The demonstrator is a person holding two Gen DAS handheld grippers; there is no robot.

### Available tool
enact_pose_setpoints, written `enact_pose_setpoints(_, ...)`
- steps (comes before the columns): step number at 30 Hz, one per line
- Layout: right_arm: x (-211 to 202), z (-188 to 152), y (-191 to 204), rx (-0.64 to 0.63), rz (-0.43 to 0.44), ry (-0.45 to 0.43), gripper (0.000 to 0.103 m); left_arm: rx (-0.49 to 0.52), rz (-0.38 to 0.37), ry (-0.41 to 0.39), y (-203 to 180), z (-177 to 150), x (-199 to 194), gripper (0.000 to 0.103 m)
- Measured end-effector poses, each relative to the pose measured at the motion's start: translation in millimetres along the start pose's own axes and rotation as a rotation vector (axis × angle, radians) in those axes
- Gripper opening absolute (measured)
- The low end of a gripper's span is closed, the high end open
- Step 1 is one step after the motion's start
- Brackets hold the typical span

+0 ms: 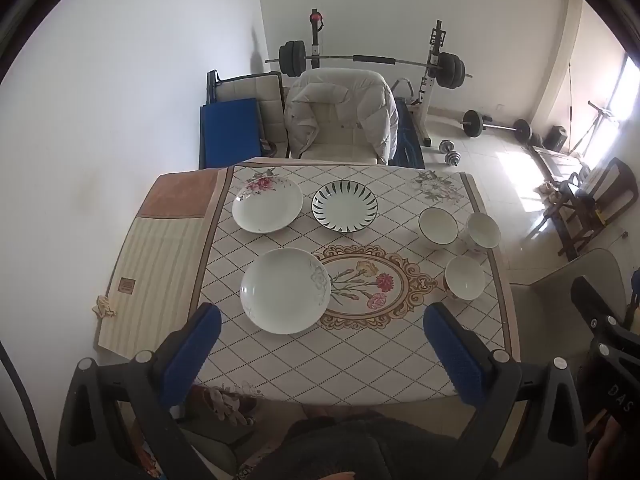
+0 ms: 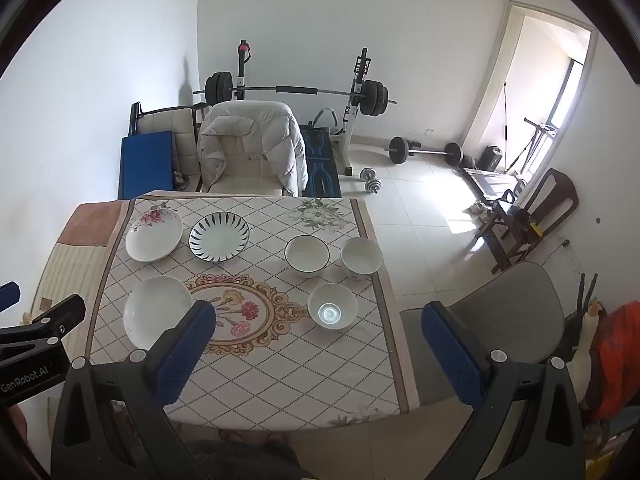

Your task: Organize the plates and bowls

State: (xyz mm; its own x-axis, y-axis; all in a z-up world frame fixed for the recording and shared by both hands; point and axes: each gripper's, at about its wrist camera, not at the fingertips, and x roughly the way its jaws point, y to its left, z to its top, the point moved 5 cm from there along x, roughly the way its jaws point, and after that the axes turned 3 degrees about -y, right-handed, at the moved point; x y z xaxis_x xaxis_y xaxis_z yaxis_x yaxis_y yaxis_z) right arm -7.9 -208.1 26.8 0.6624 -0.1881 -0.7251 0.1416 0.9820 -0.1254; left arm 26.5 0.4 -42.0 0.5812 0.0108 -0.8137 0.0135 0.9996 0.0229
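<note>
Three plates lie on the left half of the table: a pink-flowered plate (image 1: 267, 205) (image 2: 154, 234) at the back, a green-leaf plate (image 1: 344, 207) (image 2: 219, 235) beside it, and a white plate (image 1: 285, 290) (image 2: 157, 312) nearer me. Three white bowls stand on the right: a dark-rimmed bowl (image 1: 438, 225) (image 2: 307, 254), a bowl (image 1: 483, 231) (image 2: 361, 258) by the table's right edge, and a nearer bowl (image 1: 465, 278) (image 2: 332, 305). My left gripper (image 1: 322, 318) hangs open above the table's near side. My right gripper (image 2: 320, 316) is open too, nothing between its blue pads.
The table wears a diamond-patterned cloth (image 1: 360, 356) with a floral medallion. A chair with a white puffer jacket (image 1: 344, 114) stands at the far side, a grey chair (image 2: 508, 312) at the right. A barbell rack (image 2: 296, 92) and weights sit behind.
</note>
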Motion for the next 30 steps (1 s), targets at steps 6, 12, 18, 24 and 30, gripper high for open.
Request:
enact_pose_setpoints(6, -4, -1, 6, -0.025, -0.024, -0.017, 0.103, -0.017, -0.006, 0.009, 2, -3, 0, 0.103)
enact_pose_setpoints(12, -5, 3, 9, -0.029, -0.025, -0.006, 0.103, -0.012, 0.002, -0.003, -3, -6, -11, 0.103)
enact_pose_setpoints(18, -13, 1, 4, -0.027, -0.022, -0.021, 0.103, -0.019, -0.005, -0.013, 7, -4, -12, 0.103)
enact_pose_setpoints(24, -18, -1, 3, -0.014, -0.002, -0.016, 0.103, -0.015, -0.011, -0.011, 7, -4, -12, 0.103)
enact_pose_setpoints(30, -18, -6, 1, -0.011, 0.0, 0.005, 0.103, -0.009, -0.018, -0.008, 7, -5, -12, 0.103)
